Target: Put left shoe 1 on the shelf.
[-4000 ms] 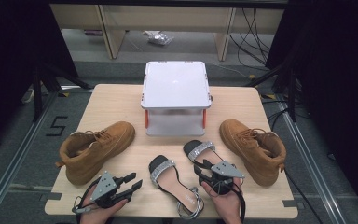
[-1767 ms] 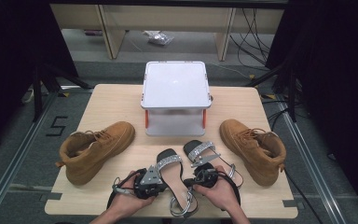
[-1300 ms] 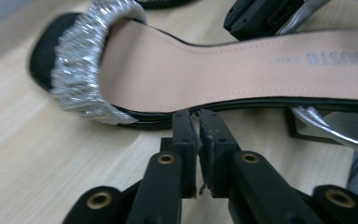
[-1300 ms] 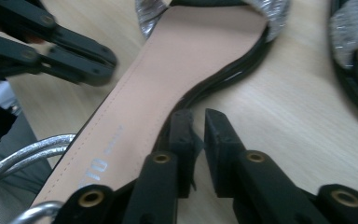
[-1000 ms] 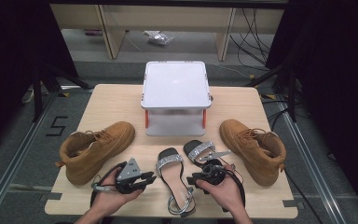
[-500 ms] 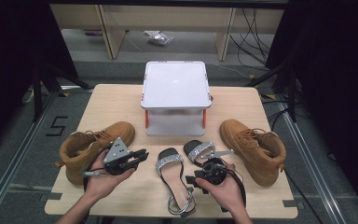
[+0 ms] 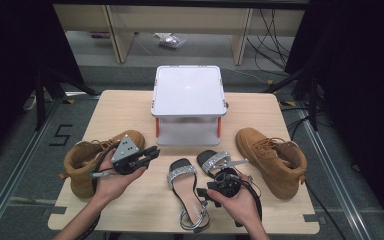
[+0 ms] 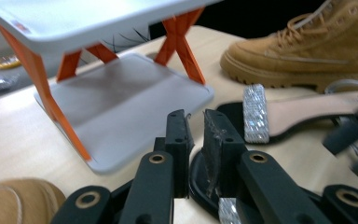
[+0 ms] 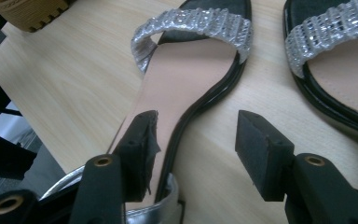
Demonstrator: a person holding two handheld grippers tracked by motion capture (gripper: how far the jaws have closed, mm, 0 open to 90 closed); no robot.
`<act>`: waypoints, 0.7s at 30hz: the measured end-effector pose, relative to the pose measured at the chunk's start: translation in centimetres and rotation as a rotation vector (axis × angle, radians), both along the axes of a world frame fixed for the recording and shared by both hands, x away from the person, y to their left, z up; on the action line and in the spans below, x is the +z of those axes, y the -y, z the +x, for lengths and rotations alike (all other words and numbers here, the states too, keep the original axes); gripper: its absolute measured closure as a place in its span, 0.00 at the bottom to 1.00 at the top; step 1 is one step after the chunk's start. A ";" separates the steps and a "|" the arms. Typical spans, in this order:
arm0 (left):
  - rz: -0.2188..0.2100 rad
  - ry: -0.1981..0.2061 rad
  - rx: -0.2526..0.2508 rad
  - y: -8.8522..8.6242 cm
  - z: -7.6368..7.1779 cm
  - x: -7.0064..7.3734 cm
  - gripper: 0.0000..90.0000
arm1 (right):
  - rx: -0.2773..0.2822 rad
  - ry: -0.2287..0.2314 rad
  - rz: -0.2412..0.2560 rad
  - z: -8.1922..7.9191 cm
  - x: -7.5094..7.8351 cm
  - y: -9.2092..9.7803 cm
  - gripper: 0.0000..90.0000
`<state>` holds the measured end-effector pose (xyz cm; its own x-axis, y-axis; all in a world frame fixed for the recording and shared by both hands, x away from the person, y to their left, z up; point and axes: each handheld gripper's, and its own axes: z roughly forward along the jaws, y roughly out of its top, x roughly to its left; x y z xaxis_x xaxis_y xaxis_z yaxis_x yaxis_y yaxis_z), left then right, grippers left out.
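Note:
Two black sandals with silver glitter straps lie at the table's front middle: the left sandal (image 7: 186, 190) (image 9: 182, 79) and the right sandal (image 7: 219, 161) (image 9: 340, 51) (image 8: 279, 112). My left gripper (image 7: 152, 151) (image 8: 196, 119) is held above the table beside the tan left boot (image 7: 82, 162), its jaws shut with nothing between them, pointing toward the white stand (image 7: 187, 92) (image 8: 121, 98). My right gripper (image 7: 215, 186) (image 9: 198, 123) is open and low over the left sandal's heel end. One jaw sits over the insole, the other over the bare wood between the two sandals.
A tan right boot (image 7: 275, 155) (image 8: 307, 46) stands at the right of the wooden table (image 7: 130, 107). The white two-level stand with orange legs occupies the back middle. Cables and desk legs lie on the floor beyond the table.
My left gripper has left the left sandal, moving left and up toward the left boot. The right gripper has stayed by the sandals. The left sandal now lies straighter than four seconds ago.

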<state>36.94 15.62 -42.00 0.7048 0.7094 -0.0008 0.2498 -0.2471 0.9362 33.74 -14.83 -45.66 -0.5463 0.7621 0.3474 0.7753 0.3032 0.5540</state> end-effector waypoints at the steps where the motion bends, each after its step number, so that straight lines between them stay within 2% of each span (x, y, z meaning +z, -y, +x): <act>1: -0.010 0.016 0.008 0.1 0.5 0.7 0.88 | 0.016 -0.022 -0.006 0.0 0.2 -0.1 0.54; 3: -0.011 0.024 0.019 0.1 0.8 1.1 0.88 | 0.015 -0.023 -0.005 -0.1 0.3 -0.3 0.54; 4: -0.021 0.047 0.038 0.0 1.6 1.9 0.88 | 0.009 -0.012 -0.010 -0.1 0.5 -0.6 0.54; 5: -0.021 0.047 0.038 0.0 1.6 1.9 0.88 | 0.009 -0.012 -0.010 -0.1 0.5 -0.6 0.54; 6: -0.032 0.069 0.055 0.0 2.5 2.8 0.89 | 0.012 -0.007 -0.024 0.1 0.6 -0.9 0.54; 7: -0.021 0.095 0.052 0.0 3.0 3.1 0.89 | 0.016 -0.010 -0.027 0.2 0.6 -1.0 0.54; 8: -0.021 0.095 0.052 0.0 3.0 3.1 0.89 | 0.016 -0.010 -0.027 0.2 0.6 -1.0 0.54; 9: -0.015 0.108 0.069 0.1 4.4 3.8 0.89 | 0.015 -0.021 -0.040 0.3 0.8 -1.4 0.54; 10: -0.015 0.108 0.069 0.1 4.4 3.8 0.89 | 0.015 -0.021 -0.040 0.3 0.8 -1.4 0.54; 11: -0.010 0.113 0.080 0.2 5.1 4.0 0.89 | 0.022 -0.006 -0.042 0.4 0.8 -1.6 0.54; 12: -0.010 0.114 0.097 0.5 6.2 4.4 0.90 | 0.024 -0.034 -0.063 0.4 1.0 -2.1 0.54; 13: -0.010 0.114 0.097 0.5 6.2 4.4 0.91 | 0.029 -0.028 -0.066 0.4 1.0 -2.2 0.53; 14: -0.013 0.118 0.108 0.7 7.0 4.7 0.91 | 0.029 -0.028 -0.066 0.4 1.0 -2.2 0.53; 15: -0.010 0.124 0.119 1.0 8.1 5.2 0.93 | 0.025 -0.051 -0.083 0.4 1.1 -2.6 0.52; 17: -0.011 0.124 0.125 1.2 8.7 5.4 0.95 | 0.033 -0.061 -0.099 0.5 1.1 -2.9 0.50; 18: -0.005 0.122 0.133 1.5 9.4 5.6 0.96 | 0.046 -0.064 -0.105 0.5 1.1 -3.1 0.49; 19: 0.012 0.102 0.151 1.9 10.6 5.7 0.97 | 0.041 -0.075 -0.110 0.5 1.2 -3.3 0.48; 20: 0.012 0.102 0.151 1.9 10.6 5.7 0.98 | 0.041 -0.075 -0.110 0.5 1.2 -3.3 0.48; 21: 0.024 0.092 0.162 2.1 11.2 5.6 0.98 | 0.028 -0.076 -0.121 0.5 1.3 -3.4 0.47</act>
